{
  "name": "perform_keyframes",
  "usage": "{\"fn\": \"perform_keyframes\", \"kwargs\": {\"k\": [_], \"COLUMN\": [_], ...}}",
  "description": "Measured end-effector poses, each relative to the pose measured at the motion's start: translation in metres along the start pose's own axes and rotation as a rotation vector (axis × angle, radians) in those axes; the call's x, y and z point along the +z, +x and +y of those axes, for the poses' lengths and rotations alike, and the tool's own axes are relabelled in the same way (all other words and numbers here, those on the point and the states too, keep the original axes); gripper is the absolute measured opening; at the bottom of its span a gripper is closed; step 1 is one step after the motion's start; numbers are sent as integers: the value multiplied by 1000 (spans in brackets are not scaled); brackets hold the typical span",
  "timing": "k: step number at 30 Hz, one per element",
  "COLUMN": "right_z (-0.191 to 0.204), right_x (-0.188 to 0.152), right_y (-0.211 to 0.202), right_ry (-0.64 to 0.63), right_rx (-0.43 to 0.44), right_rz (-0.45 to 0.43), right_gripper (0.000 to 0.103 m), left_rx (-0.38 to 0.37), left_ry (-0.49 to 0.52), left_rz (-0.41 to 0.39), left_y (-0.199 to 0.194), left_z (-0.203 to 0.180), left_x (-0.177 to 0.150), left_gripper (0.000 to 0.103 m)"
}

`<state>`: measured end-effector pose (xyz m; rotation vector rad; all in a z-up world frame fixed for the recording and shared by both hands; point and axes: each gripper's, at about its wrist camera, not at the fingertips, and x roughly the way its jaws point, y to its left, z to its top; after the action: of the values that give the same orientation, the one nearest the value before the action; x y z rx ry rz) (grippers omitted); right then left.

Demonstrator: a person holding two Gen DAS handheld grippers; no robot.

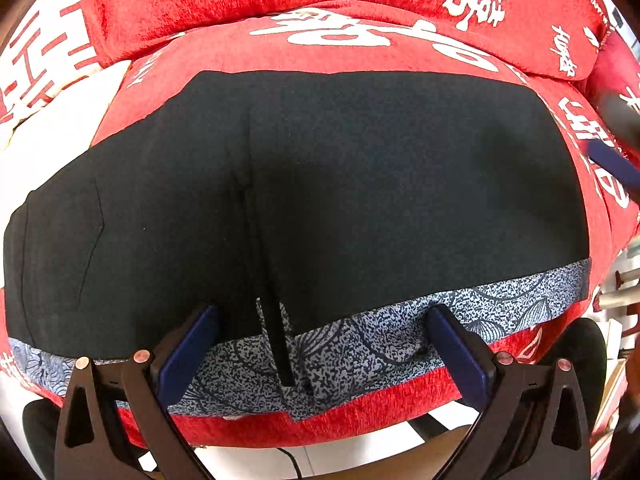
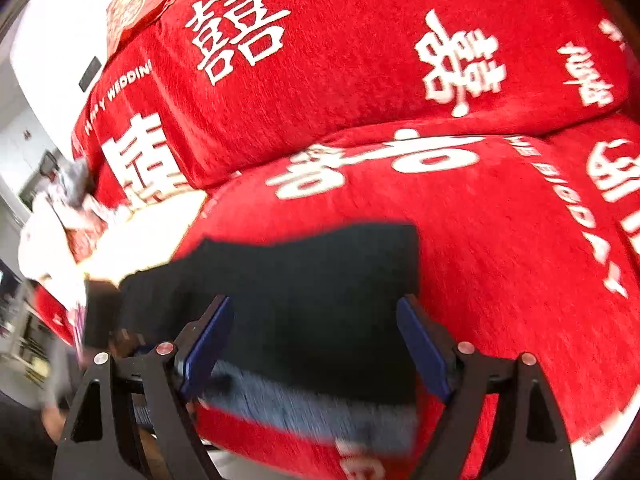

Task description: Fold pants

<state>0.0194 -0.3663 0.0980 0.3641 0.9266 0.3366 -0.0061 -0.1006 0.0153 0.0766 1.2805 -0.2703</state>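
Black pants [image 1: 320, 184] lie folded flat on a red sofa seat cushion [image 1: 352, 412], with a blue-grey patterned lining band [image 1: 400, 340] along the near edge. My left gripper [image 1: 324, 312] is open, its blue pads just over that band, holding nothing. In the right wrist view the same pants [image 2: 312, 300] show blurred, with the lining [image 2: 304, 408] nearest. My right gripper [image 2: 316, 304] is open above the pants' right end, empty. A blue finger of it shows at the right edge of the left wrist view [image 1: 612, 164].
Red back cushions with white characters [image 2: 360, 52] stand behind the seat. A white cloth [image 1: 52, 120] lies at the left of the pants. The sofa's front edge drops to a light floor [image 1: 248, 460] with a black cable.
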Motion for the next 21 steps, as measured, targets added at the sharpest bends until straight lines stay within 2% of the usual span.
{"fn": "perform_keyframes", "kwargs": {"k": [1, 4, 7, 9, 11, 13, 14, 17, 19, 21], "right_z": [0, -4, 12, 24, 41, 53, 53, 38, 37, 44], "right_x": [5, 13, 15, 12, 3, -13, -24, -52, -71, -80], "right_y": [15, 69, 86, 86, 73, 52, 45, 45, 32, 23], "right_ry": [7, -35, -132, -172, -232, -263, -249, -146, -131, -160], "right_rx": [24, -96, -171, -242, -305, -294, -294, -281, -261, -276], "right_rz": [37, 130, 144, 158, 131, 75, 75, 155, 124, 133], "right_gripper": [86, 86, 98, 99, 99, 99, 99, 98, 98, 99], "left_rx": [-3, -3, 1, 3, 3, 0, -1, -4, -3, 3], "left_ry": [-1, -2, 5, 11, 18, 23, 27, 35, 47, 48], "left_rz": [-1, -7, -10, -14, -20, -29, -33, -36, -37, -23], "left_y": [0, 1, 0, 0, -1, -1, -1, -2, -4, -9], "left_z": [1, 1, 2, 1, 1, 1, 1, -1, -1, 0], "left_x": [0, -1, -3, -3, -4, -5, -5, -5, -6, -7], "left_gripper": [103, 103, 103, 103, 103, 103, 103, 103, 103, 103]}}
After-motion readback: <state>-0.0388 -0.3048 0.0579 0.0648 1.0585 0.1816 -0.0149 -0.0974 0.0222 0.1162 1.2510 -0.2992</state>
